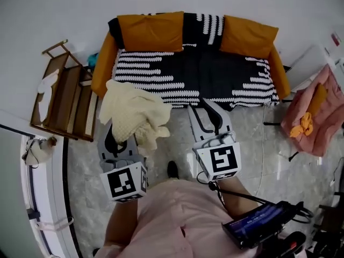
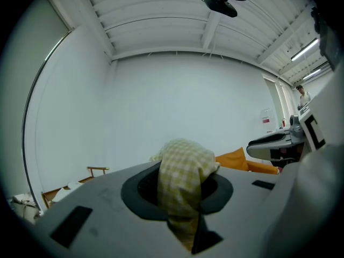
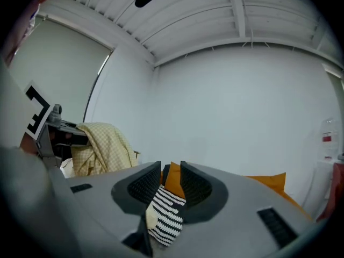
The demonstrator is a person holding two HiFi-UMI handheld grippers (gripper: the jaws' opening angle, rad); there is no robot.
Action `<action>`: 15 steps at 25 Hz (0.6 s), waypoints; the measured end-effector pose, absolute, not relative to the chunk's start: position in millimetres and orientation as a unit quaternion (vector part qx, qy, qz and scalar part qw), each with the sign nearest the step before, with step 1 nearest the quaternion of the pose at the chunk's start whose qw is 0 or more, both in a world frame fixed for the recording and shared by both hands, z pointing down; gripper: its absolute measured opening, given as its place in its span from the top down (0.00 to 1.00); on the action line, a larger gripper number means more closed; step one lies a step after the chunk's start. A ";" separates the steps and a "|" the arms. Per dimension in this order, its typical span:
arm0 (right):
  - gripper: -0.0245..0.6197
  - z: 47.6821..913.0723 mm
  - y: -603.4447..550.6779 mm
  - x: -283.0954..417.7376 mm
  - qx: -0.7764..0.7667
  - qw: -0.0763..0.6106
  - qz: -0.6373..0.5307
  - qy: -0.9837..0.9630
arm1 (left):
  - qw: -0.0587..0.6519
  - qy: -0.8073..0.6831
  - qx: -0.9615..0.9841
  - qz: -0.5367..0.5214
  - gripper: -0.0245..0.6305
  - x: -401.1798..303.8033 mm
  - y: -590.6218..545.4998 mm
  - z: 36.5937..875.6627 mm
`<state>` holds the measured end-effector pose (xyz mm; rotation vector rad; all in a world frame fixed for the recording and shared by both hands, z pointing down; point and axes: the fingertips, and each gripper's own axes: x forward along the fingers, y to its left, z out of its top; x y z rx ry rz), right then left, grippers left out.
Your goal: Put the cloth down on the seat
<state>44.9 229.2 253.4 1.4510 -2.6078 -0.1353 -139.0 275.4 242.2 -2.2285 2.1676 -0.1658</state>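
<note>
A pale yellow checked cloth hangs in a bunch over my left gripper, which is shut on it just in front of the sofa's left front corner. In the left gripper view the cloth fills the gap between the jaws and hides the fingertips. The seat has a black-and-white patterned cover. My right gripper stands open and empty at the seat's front edge, and its own view shows the striped cover through the gap. The cloth also shows at the left of that view.
Two orange cushions lean on the sofa's back. A wooden rack stands left of the sofa. At the right is a stand with pink fabric. A dark device with cables sits by my right arm.
</note>
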 end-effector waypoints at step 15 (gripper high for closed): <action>0.80 252.0 161.9 42.5 0.525 0.083 -0.044 -0.846 | 0.003 0.669 -0.741 -0.055 0.83 -152.1 192.6 251.8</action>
